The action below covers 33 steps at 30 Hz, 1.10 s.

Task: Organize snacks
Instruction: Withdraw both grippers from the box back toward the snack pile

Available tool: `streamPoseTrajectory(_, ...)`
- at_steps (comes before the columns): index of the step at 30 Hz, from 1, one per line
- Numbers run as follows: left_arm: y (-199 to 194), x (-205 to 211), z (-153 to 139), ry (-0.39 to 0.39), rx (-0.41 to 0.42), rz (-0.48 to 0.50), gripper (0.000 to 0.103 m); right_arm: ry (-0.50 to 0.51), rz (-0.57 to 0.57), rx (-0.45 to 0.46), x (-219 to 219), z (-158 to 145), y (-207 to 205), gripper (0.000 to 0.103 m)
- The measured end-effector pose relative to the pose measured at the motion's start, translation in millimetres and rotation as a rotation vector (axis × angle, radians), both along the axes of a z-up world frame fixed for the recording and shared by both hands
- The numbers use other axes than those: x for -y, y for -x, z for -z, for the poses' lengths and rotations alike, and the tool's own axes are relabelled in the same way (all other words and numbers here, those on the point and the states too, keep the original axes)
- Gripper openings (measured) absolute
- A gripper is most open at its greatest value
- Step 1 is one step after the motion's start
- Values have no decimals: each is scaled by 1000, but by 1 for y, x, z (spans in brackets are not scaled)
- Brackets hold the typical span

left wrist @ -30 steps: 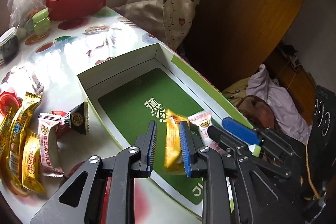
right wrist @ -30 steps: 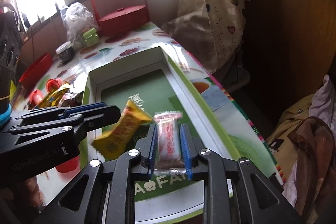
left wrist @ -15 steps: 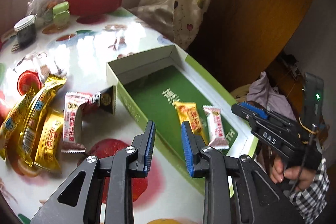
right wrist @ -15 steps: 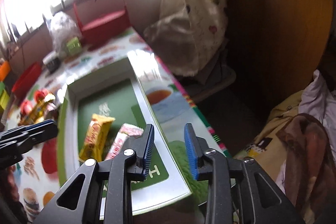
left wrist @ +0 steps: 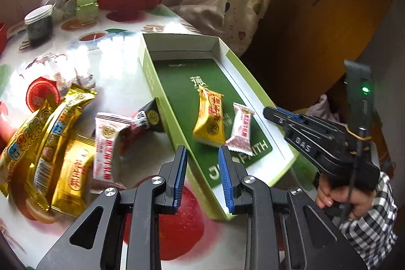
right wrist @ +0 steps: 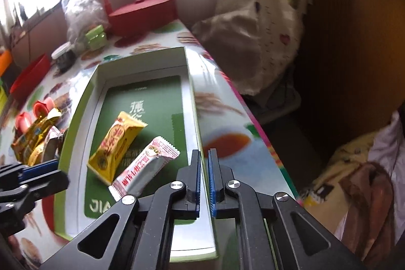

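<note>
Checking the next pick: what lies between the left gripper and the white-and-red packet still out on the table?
In the left wrist view, only bare tablecloth separates the left gripper from the white-and-red packet.

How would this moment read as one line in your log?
left gripper: open, empty | right gripper: nearly shut, empty | yellow snack, pink snack: in green box

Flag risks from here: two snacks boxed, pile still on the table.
1. The black packet leans against the box wall; grabbing there could nudge the box, which sits near the table edge.
2. The pile overlaps, so the left gripper may pinch two wrappers.
3. The right gripper is nearly shut and must reopen before its next pick.
</note>
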<state>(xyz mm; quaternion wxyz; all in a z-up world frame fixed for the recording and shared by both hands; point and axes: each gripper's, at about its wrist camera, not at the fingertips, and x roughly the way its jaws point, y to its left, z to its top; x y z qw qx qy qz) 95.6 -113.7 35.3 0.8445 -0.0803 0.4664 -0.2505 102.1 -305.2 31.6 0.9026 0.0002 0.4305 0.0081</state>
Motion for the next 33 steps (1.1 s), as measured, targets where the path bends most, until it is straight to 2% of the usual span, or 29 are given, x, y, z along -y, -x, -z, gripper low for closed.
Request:
streamPoseTrajectory(8,-1,-5,3,10,-13,-12,27,51,-109,-4,-13,5,-27,4)
streamPoseTrajectory(13,5,-3,1,-6,-8,-12,28,89,-197,15,-18,6,-32,4)
streamPoseTrajectory(17,8,-2,0,9,-15,-8,28,103,-239,30,-19,6,-33,5)
streamPoseTrajectory(23,18,-5,-9,-2,8,-8,28,92,-233,41,-17,8,-33,6)
streamPoseTrajectory(27,27,-18,-25,-1,62,-35,31,6,-182,68,-9,-3,-23,14)
streamPoseTrajectory(33,45,-52,-41,-29,120,-97,31,-50,-143,151,-21,-33,8,24)
